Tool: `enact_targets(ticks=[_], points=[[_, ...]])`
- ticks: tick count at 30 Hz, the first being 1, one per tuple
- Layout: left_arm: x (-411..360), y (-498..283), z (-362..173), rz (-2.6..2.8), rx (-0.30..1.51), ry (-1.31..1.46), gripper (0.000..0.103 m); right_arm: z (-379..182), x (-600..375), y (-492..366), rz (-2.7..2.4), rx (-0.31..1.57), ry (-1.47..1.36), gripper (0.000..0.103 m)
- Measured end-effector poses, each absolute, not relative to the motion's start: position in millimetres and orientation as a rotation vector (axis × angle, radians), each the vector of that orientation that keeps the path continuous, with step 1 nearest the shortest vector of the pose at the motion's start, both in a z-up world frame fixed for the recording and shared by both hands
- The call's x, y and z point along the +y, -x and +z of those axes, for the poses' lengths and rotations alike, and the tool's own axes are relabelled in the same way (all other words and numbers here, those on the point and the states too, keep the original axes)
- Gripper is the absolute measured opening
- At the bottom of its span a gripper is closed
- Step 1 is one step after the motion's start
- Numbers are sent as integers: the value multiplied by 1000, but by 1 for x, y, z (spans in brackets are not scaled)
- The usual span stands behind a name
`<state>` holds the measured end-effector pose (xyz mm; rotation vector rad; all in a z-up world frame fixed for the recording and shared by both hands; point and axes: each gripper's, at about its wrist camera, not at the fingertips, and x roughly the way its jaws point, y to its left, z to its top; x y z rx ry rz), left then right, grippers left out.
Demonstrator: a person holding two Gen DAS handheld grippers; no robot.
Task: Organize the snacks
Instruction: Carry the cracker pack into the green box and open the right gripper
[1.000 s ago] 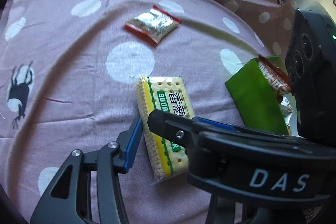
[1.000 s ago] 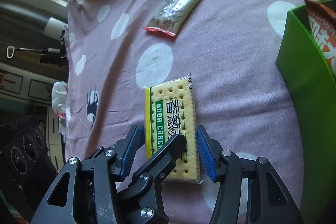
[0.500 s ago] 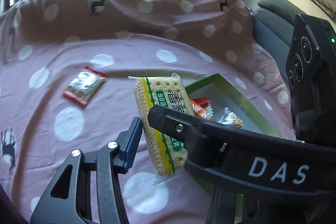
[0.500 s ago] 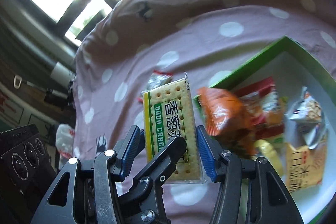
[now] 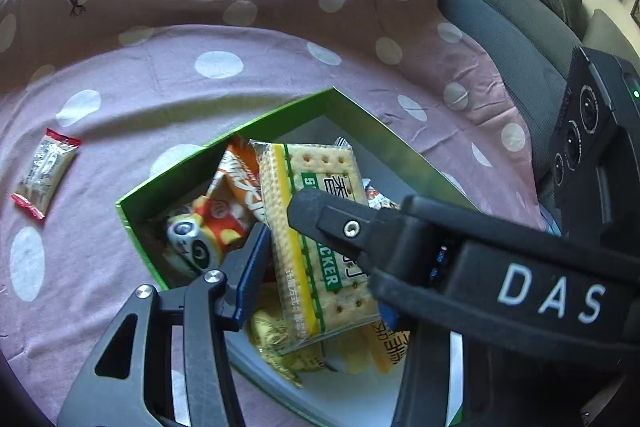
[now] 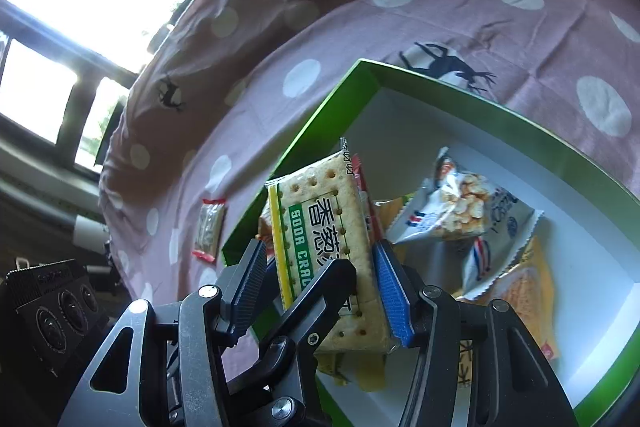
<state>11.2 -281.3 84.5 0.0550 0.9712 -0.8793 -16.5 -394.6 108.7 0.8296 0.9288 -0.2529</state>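
The right gripper point(image 6: 320, 283) has its jaws drawn in on the soda cracker pack point(image 6: 320, 211). The blue pads sit against its two long edges, and the pack stands up out of them, tilted and clear of any surface. The left gripper point(image 5: 320, 279) crosses the same pack. One of its pads lies just beside the pack's edge, but the other finger is hidden behind the right gripper, so whether it grips cannot be told.

The pack hangs directly over the open green box point(image 6: 500, 119), likely so it can be let down among the snacks already gathered there. Just beyond the jaws, the near end of the box is crowded with an orange packet point(image 5: 240, 183), a panda-faced packet point(image 5: 192, 247) and a gold wrapper point(image 5: 276, 339). A white peanut packet point(image 6: 460, 211) lies further in. Bare white floor shows at the far side, which looks like the easier place to put the pack down. The crossed fingers could catch each other on release.

Well out to the left of the jaws, a small silver sachet point(image 5: 44, 171) lies alone on the spotted pink cloth point(image 5: 216, 67), not yet boxed.
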Motion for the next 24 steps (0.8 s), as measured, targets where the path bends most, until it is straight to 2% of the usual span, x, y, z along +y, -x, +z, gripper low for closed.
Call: enact_targets(ticks=[6, 15, 20, 24], points=[[-293, -13, 75, -894, 1043, -54, 45, 101, -406, 20, -294, 949, -866, 58], [-284, -7, 80, -888, 1014, -37, 47, 102, -406, 23, -342, 954, -848, 59], [-267, -4, 90, -878, 986, -2, 49, 112, -398, 22, -341, 924, -801, 69], [-239, 2, 106, -869, 930, 31, 56, 122, -392, 22, -354, 887, -751, 71]])
